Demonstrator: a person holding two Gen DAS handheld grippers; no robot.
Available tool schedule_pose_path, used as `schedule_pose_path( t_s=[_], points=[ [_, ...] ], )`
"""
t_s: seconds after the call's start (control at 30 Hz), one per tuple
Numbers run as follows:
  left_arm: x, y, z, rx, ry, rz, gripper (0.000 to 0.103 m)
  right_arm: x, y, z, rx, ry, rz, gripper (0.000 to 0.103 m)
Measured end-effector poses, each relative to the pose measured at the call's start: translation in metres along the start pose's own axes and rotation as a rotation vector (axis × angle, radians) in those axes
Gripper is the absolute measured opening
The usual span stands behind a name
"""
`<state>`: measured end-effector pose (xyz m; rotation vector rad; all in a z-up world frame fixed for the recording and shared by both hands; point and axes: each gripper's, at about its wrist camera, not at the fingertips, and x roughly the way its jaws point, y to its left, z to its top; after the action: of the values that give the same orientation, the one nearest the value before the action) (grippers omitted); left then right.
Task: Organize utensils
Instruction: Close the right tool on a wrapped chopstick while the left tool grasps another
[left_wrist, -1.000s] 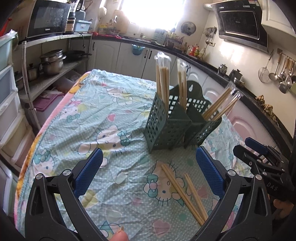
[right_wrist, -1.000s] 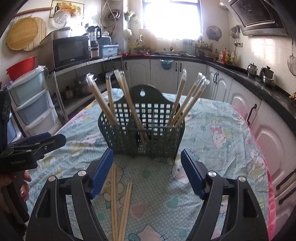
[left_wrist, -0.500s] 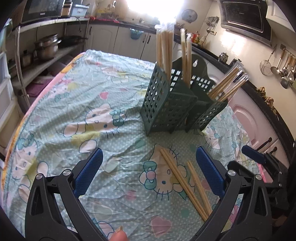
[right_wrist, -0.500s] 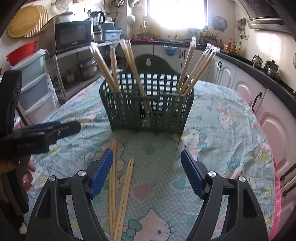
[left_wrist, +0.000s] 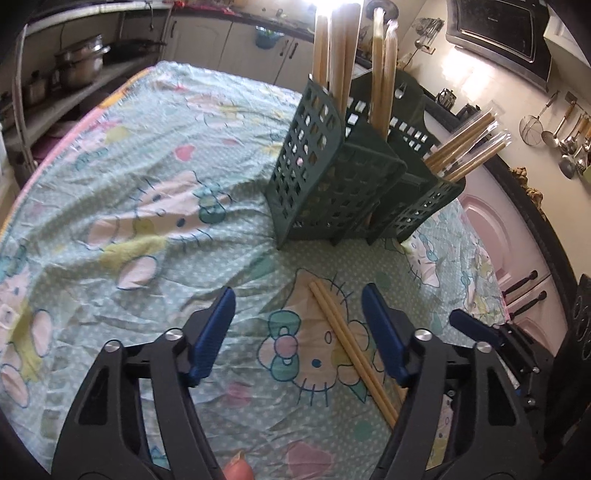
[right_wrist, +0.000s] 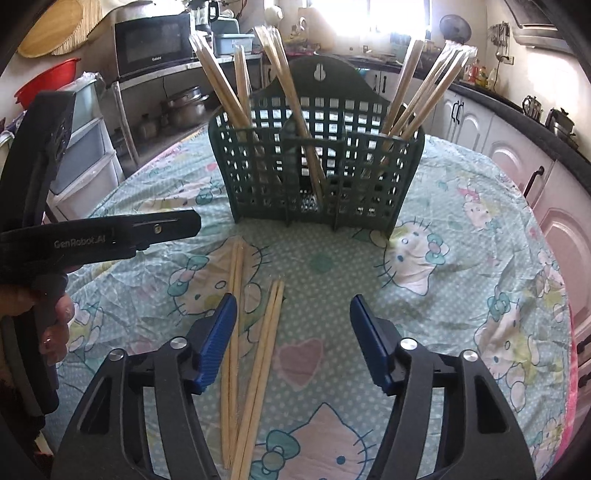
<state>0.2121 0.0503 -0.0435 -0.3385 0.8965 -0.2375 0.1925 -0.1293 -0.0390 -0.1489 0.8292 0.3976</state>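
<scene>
Left fingers: the left gripper (left_wrist: 298, 328) has just been narrowing from its widest setting – the blue pads (left_wrist: 213, 332) now stand at a middling gap with nothing pressed between them. One pair of loose chopsticks (left_wrist: 349, 345) lies on the cloth under that gap, nearer the right-hand pad, untouched.
Right fingers: the right gripper (right_wrist: 293, 338) has also just been closing a little; its pads (right_wrist: 218, 341) are apart and hold nothing. The nearer pair of chopsticks (right_wrist: 264, 363) runs up between them; a second pair (right_wrist: 232, 332) lies just beside the left pad.
Change since a second ago: both grippers have come lower over the table, so the chopsticks and the rack loom larger in both wrist views, and both gaps are narrower.
Rack: the green rack (right_wrist: 317, 173) stands upright on the tablecloth (left_wrist: 147, 192), beyond the loose pairs, with wrapped chopsticks (right_wrist: 421, 96) already standing in its outer compartments.
Meaning for the task: this looks like the approach to a pickup – each gripper lined up over its own pair, gaps pre-set for a thin object.
Remaining: two pairs are on the cloth, neither gripped yet.
</scene>
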Motion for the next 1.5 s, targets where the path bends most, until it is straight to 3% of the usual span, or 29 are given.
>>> schedule_pose_path(
  t_s=[0.2, 0.53, 0.87, 1.07, 1.17, 1.33, 1.5],
  points=[
    [0.015, 0.0, 0.002, -0.02, 0.043, -0.037, 0.046, 0.013, -0.005, -0.002, 0.023, 0.035, 0.012, 0.054],
    [0.041, -0.002, 0.009, -0.058, 0.128, -0.096, 0.039, 0.035, -0.011, 0.003, 0.059, 0.093, 0.057, 0.046],
    [0.06, -0.004, 0.013, -0.054, 0.175, -0.071, 0.035, 0.054, -0.008, 0.009, 0.07, 0.14, 0.086, 0.038],
    [0.064, 0.001, 0.017, -0.042, 0.192, -0.035, 0.019, 0.061, -0.006, 0.015, 0.08, 0.163, 0.091, 0.032],
    [0.066, 0.003, 0.019, -0.045, 0.202, -0.033, 0.015, 0.063, -0.005, 0.017, 0.083, 0.171, 0.091, 0.028],
    [0.065, 0.009, 0.02, -0.058, 0.202, -0.052, 0.01, 0.062, -0.009, 0.02, 0.088, 0.177, 0.098, 0.012],
    [0.062, 0.019, 0.02, -0.086, 0.2, -0.081, 0.007, 0.058, -0.02, 0.019, 0.099, 0.179, 0.1, 0.007]
  ],
)
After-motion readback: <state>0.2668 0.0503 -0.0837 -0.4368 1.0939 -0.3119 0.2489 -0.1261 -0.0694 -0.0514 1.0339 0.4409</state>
